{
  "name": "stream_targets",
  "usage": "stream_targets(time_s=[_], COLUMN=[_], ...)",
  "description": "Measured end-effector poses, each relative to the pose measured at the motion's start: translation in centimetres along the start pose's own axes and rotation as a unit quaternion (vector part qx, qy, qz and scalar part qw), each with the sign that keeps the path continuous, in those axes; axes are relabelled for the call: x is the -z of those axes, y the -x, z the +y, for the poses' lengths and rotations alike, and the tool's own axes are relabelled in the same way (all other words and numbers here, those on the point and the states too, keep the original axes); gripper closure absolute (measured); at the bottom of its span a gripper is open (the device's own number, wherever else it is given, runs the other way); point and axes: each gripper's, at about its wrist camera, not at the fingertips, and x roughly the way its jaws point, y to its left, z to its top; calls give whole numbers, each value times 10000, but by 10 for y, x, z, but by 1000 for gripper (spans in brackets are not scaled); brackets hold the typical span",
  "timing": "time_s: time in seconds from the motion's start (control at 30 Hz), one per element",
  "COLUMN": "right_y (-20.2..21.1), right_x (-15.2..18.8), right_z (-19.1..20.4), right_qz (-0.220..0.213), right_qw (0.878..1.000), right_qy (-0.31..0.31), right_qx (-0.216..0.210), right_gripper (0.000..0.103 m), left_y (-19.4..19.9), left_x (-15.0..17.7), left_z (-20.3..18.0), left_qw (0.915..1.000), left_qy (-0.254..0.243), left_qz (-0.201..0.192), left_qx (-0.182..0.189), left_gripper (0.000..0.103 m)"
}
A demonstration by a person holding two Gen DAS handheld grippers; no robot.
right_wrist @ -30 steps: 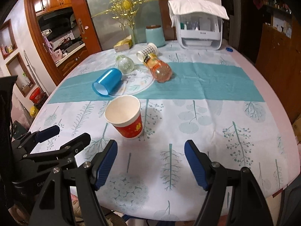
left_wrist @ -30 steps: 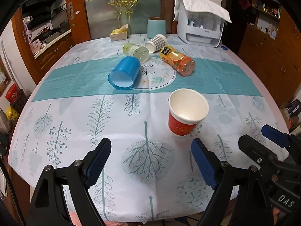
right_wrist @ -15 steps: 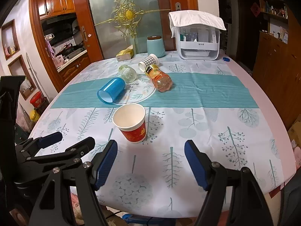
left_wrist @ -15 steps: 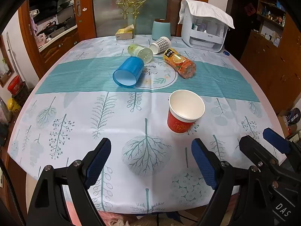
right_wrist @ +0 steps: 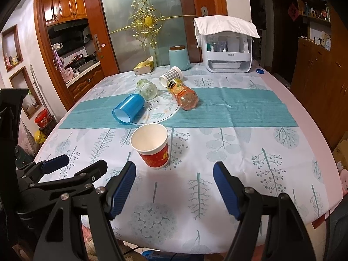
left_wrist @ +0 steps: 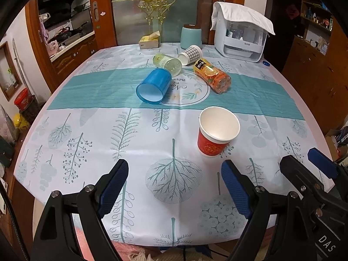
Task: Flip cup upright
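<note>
**Paper cup stands upright near the table's front edge, both grippers apart and empty**

The table [left_wrist: 65,143] fills both views, covered by a pale cloth printed with trees and leaves, with a teal band [left_wrist: 97,91] running across its middle and a round emblem at the centre. At the far right corner sits a white dispenser-like appliance [left_wrist: 241,41] with a white towel [left_wrist: 243,13] draped over its top. Beside it, against the glass door, stands a pale teal canister [left_wrist: 191,37] with a dark lid, and left of that a yellow tissue box [left_wrist: 149,41].

The left gripper [left_wrist: 174,187] hangs over the near edge of the table, its blue-padded fingers spread wide with nothing between them. The right gripper [right_wrist: 174,187] is just beside it, equally spread and empty; each shows in the other's view.

On the teal band a blue cup [left_wrist: 154,86] lies on its side, mouth toward the cameras. Just behind it lie a clear jar [left_wrist: 167,63], a checked cup [left_wrist: 190,54] and an orange juice bottle [left_wrist: 212,78], all tipped over and close together.

The red paper cup [left_wrist: 215,137] stands upright, open mouth up, on the pale cloth just in front of the teal band, right of centre from the left wrist and just ahead of the right gripper's left finger. It touches neither gripper.

A small blue bottle cap [left_wrist: 265,63] rests near the appliance.
</note>
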Motion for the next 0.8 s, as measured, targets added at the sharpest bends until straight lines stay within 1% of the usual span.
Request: stream_targets(time_s=[0.37, 0.8], right_y=[4, 3], right_x=[-1, -1], right_z=[-3, -3], right_qz=[-103, -108], right_qw=[9999, 9999], right_qy=[-25, -31], right_qx=[29, 34], right_gripper=[29, 29], left_y=[3, 2], left_x=[-1, -2], left_z=[-3, -3], left_qw=[10000, 10000], left_qy=[-12, -19], left_qz=[-40, -35], left_qx=[-39, -49], left_gripper=[17, 17])
